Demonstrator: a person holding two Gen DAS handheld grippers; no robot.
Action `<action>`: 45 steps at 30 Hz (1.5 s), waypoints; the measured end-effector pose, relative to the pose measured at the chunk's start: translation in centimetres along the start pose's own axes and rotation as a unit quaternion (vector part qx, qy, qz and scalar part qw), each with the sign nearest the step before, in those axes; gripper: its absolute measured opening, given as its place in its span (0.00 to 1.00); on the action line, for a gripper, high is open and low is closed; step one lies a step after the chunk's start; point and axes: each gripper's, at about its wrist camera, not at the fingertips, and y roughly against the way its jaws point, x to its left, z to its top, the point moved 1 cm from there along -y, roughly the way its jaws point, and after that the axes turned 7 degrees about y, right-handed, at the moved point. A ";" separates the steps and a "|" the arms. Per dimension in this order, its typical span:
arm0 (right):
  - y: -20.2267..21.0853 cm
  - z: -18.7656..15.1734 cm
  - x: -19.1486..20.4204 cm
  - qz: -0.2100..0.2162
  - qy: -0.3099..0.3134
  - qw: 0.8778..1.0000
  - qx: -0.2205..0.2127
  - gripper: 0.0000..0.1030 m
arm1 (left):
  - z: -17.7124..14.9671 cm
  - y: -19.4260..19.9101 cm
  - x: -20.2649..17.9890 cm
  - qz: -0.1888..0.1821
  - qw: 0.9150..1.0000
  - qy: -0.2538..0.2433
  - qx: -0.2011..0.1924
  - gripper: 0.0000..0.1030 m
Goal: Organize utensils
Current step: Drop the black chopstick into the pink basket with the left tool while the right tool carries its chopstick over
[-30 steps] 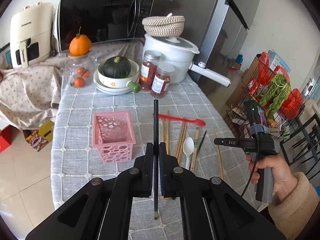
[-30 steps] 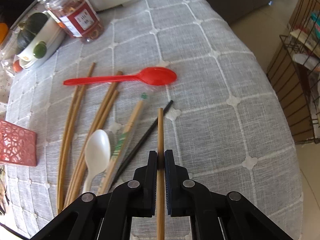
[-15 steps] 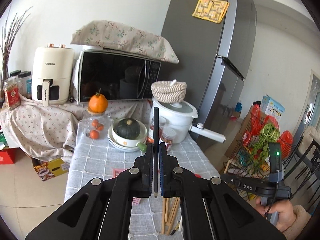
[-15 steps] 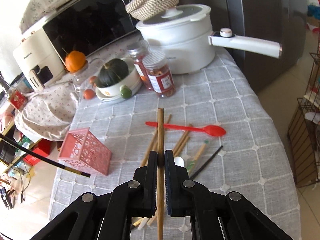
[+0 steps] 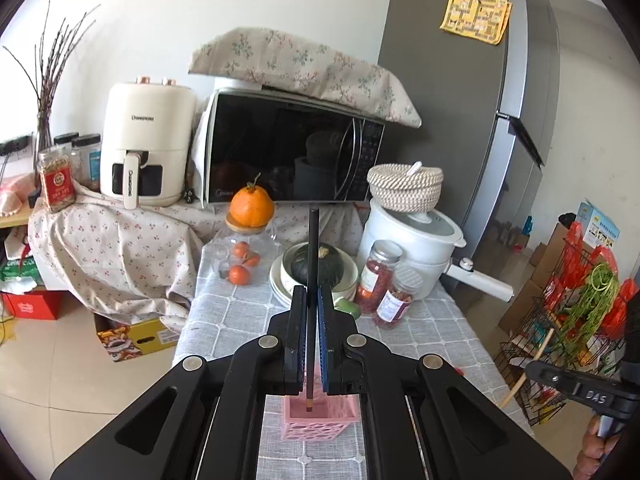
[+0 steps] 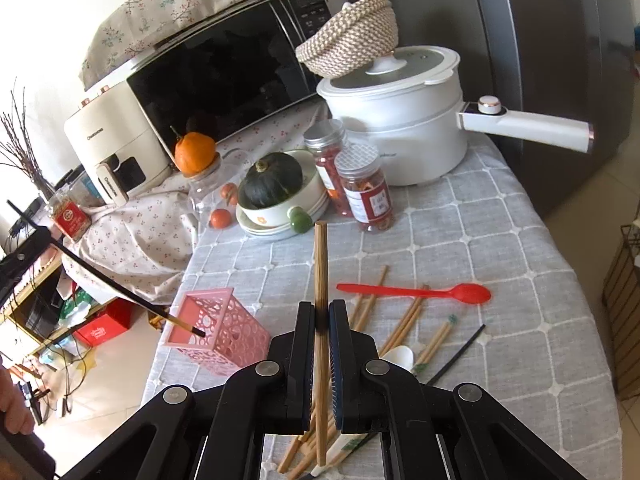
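Black chopstick [image 5: 311, 264] clamped upright between the left gripper [image 5: 312, 334] fingers, lower tip over the opening of the pink basket [image 5: 320, 420]. In the right wrist view the same stick [image 6: 108, 280] slants down from the left, tip at the basket [image 6: 224, 332] mouth. Right gripper [image 6: 321, 344] pinches a bamboo chopstick [image 6: 320, 280], held upright above the table. On the grey cloth [image 6: 500, 300]: red spoon [image 6: 420, 292], several bamboo chopsticks [image 6: 404, 320], another black chopstick [image 6: 456, 354], white spoon [image 6: 400, 358] partly hidden behind the gripper. Basket stands near the table's left edge, well apart from the loose pile. Behind: squash in bowl [image 6: 272, 184], two jars [image 6: 360, 184], white pot [image 6: 400, 120].
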 end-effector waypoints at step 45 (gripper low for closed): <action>-13.2 6.0 9.6 -0.007 -0.022 1.000 0.001 0.05 | -2.2 -4.0 7.5 0.063 0.984 0.082 0.144 0.62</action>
